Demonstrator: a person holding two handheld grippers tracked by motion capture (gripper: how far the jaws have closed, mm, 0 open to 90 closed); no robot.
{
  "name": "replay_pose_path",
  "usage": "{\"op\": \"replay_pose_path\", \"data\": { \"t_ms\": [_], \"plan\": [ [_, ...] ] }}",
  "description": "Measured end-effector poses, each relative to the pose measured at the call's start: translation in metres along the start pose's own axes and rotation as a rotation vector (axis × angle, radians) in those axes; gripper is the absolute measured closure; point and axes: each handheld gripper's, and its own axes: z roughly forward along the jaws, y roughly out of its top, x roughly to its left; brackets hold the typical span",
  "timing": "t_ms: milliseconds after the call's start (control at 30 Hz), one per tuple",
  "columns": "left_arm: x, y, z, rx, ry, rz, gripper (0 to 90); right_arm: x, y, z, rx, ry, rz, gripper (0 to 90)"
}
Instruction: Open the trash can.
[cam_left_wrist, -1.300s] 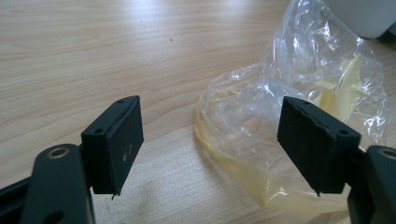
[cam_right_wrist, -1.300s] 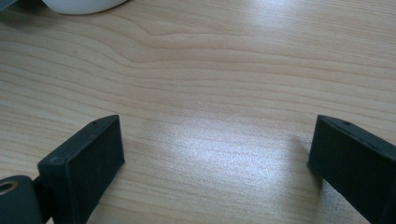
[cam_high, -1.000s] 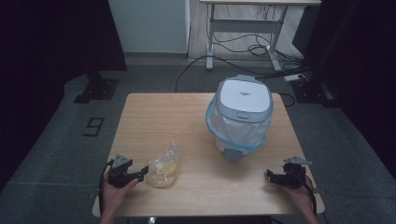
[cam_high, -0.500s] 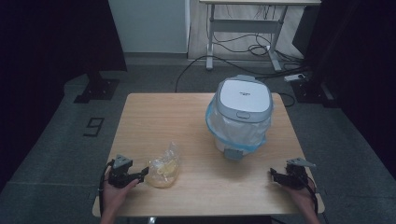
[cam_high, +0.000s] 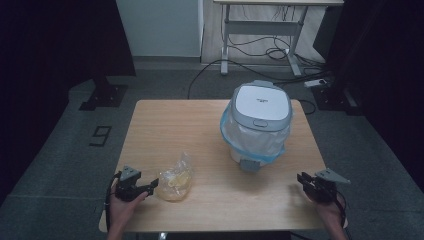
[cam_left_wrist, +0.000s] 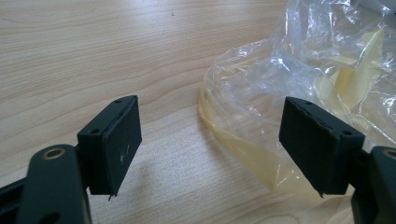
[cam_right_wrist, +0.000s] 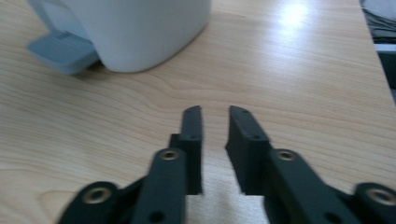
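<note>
At table's near-left edge the left gripper (cam_left_wrist: 210, 144) sits spread wide, approach step, its right jaw against the crumpled clear plastic bag of yellow scraps (cam_high: 175, 179); next: close on it, while the right gripper (cam_right_wrist: 215, 140), jaws just narrowed, grasps nothing.

A light wood grain was shown by the tabletop (cam_high: 210, 120). The crumpled plastic bag (cam_high: 176, 178) was seen as clear with pale yellow inside. The bin (cam_high: 259, 120) was coloured white with a grey lid, lined in translucent blue-edged plastic. Black was worn by the left gripper (cam_high: 150, 187) and the right gripper (cam_high: 303, 179). The floor (cam_high: 80, 140) was dark grey.
</note>
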Motion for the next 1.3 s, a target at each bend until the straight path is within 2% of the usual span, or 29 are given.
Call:
{"op": "replay_pose_path", "data": {
  "t_ms": [33,67,133,200,433,567,633,800,900,933,967,1000,1033,1100,1200,1300],
  "plan": [
    [0.0,0.0,-0.001,-0.003,0.001,0.0,20.9,-0.002,0.001,-0.003,-0.005,0.038,0.01,82.4],
    [0.0,0.001,-0.001,-0.007,0.0,0.0,20.9,-0.002,0.001,-0.003,-0.005,0.038,0.01,82.4],
    [0.0,0.001,-0.002,-0.018,-0.003,-0.004,20.8,-0.004,0.004,-0.009,-0.019,0.081,0.023,89.0],
    [0.001,0.001,-0.003,-0.021,-0.001,-0.009,20.7,-0.005,0.006,-0.012,-0.03,0.113,0.027,89.4],
    [0.004,0.001,-0.006,-0.037,0.0,-0.026,20.2,-0.003,0.01,-0.02,-0.044,0.14,-0.007,89.4],
    [0.007,0.001,-0.007,-0.046,-0.006,-0.049,20.2,0.0,0.019,-0.026,-0.078,0.149,-0.02,89.5],
    [0.006,0.001,-0.006,-0.041,-0.003,-0.046,20.2,0.001,0.025,-0.028,-0.091,0.153,-0.013,89.5],
    [0.005,0.002,-0.005,-0.044,-0.009,-0.041,20.2,0.002,0.043,-0.031,-0.13,0.177,0.016,89.5],
    [0.004,0.002,-0.003,-0.036,-0.009,-0.037,20.2,0.003,0.056,-0.033,-0.147,0.197,0.01,89.5],
    [0.004,0.002,-0.003,-0.033,-0.009,-0.036,20.3,0.004,0.066,-0.034,-0.156,0.211,0.01,89.5],
    [0.004,0.002,-0.002,-0.032,-0.009,-0.036,20.3,0.004,0.066,-0.034,-0.156,0.211,0.01,89.5],
    [0.003,0.002,-0.002,-0.029,-0.008,-0.034,20.3,0.006,0.075,-0.035,-0.162,0.214,-0.003,89.5],
    [0.003,0.002,-0.001,-0.027,-0.007,-0.031,20.3,0.006,0.075,-0.035,-0.162,0.214,-0.003,89.5],
    [0.002,0.002,-0.001,-0.026,-0.007,-0.029,20.3,0.01,0.09,-0.036,-0.173,0.227,-0.014,89.4],
    [0.001,0.002,0.0,-0.021,-0.006,-0.024,20.3,0.013,0.099,-0.038,-0.181,0.234,-0.02,89.5],
    [0.0,0.002,0.0,-0.022,-0.006,-0.022,20.3,0.018,0.115,-0.04,-0.192,0.273,-0.032,89.5]
  ]
}}
